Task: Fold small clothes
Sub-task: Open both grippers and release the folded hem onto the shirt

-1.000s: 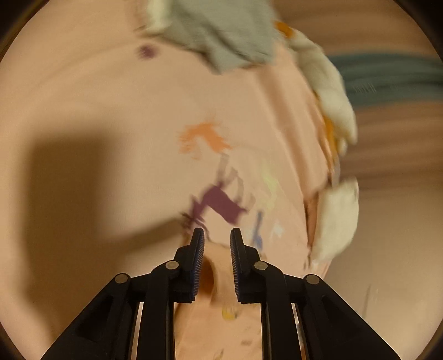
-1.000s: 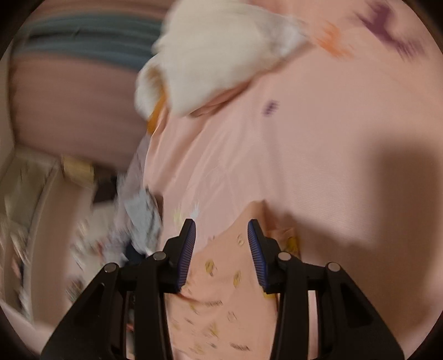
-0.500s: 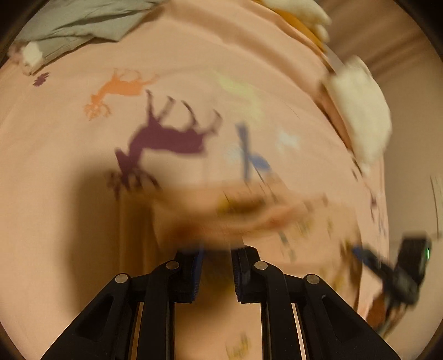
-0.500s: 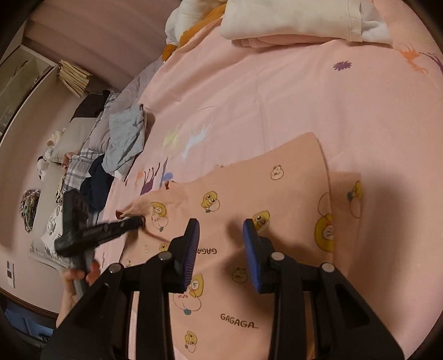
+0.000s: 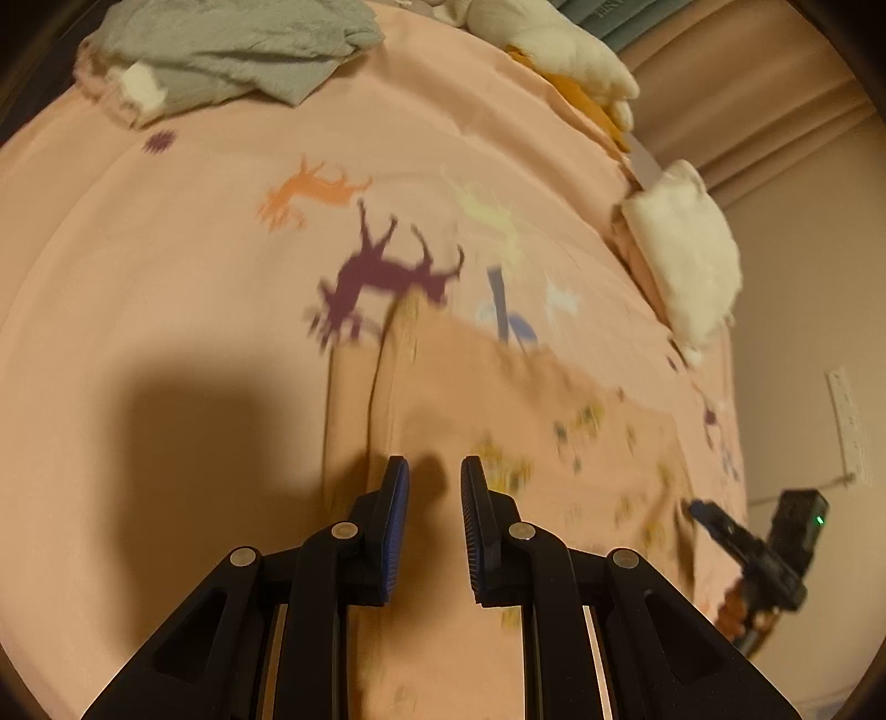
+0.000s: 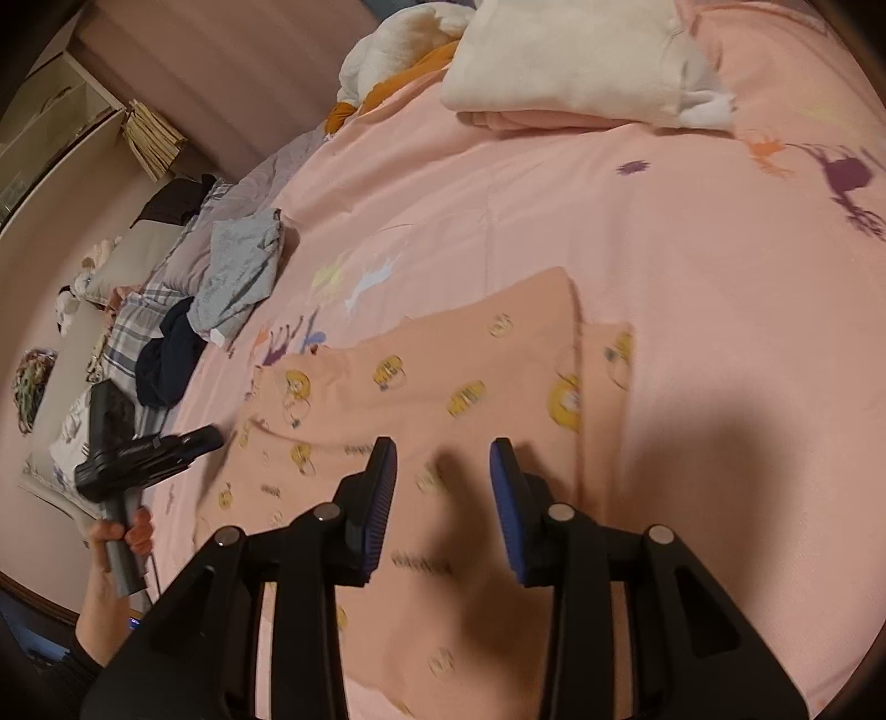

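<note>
The small peach cotton garment printed with yellow cartoon chicks [image 6: 443,399] now lies spread flat on the bed, where a second ago it was bunched up between the fingers of both tools and half a second ago it was a blur swinging out over the sheet; so the shake-out is done and, as I read it, the laying-flat step is finished and the first fold can begin. The left gripper [image 5: 434,526] hovers over the near edge of the cloth with its blue-padded jaws a narrow gap apart and nothing pinched between them. The right gripper [image 6: 443,509] hangs above the middle of the garment, its jaws opening and wider apart than the other's, with only the flat fabric beneath, not clamped. One sleeve or side flap looks already doubled under at the far right edge, though blur makes that hard to be sure of. The garment rests on a pink bedsheet patterned with purple and orange animal shapes [image 5: 221,277], smooth enough to fold on. Further up the bed sit a crumpled grey-green garment [image 5: 232,50] and a folded cream fleece piece [image 6: 565,66]; along the far side lies a loose heap of grey, plaid and dark navy clothes [image 6: 183,310]. The person's hand [image 6: 119,540] grips the left tool's handle at the bed's edge.
</note>
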Tool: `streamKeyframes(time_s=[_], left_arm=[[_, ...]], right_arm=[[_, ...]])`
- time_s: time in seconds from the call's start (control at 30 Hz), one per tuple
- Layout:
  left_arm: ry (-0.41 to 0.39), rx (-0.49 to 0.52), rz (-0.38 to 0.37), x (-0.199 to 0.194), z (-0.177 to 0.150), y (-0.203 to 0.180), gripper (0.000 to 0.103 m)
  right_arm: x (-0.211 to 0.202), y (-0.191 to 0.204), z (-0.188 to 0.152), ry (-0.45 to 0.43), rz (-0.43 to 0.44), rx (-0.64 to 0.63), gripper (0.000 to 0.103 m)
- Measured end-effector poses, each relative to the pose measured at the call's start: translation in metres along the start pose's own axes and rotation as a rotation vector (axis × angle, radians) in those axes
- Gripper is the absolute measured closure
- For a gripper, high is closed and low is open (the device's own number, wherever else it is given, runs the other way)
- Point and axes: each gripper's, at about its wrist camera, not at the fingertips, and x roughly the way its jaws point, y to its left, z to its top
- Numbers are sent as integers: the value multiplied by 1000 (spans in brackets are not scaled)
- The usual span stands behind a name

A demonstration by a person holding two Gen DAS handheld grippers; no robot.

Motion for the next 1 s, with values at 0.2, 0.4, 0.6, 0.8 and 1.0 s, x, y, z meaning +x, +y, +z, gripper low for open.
streamKeyframes(time_s=[0.2,0.4,0.6,0.8,1.0], left_arm=[[7,-43,-38,-16,-34,16,74],[26,-58,-87,-23,-57,20,74],[47,-13,-52,-19,-72,13,92],[54,-26,-48,-27,-75,21,101],[72,-17,-20,-40,-79,29,101]], right_arm=[[-21,-11,-23,3,-18,33,59],[-34,-22,-48,22,-17,82,57],[-26,-21,-70,92,-12,74,71],[-22,-15,-76,101,-17,44,98],[-41,-23,-77,90,-26,66,99]])
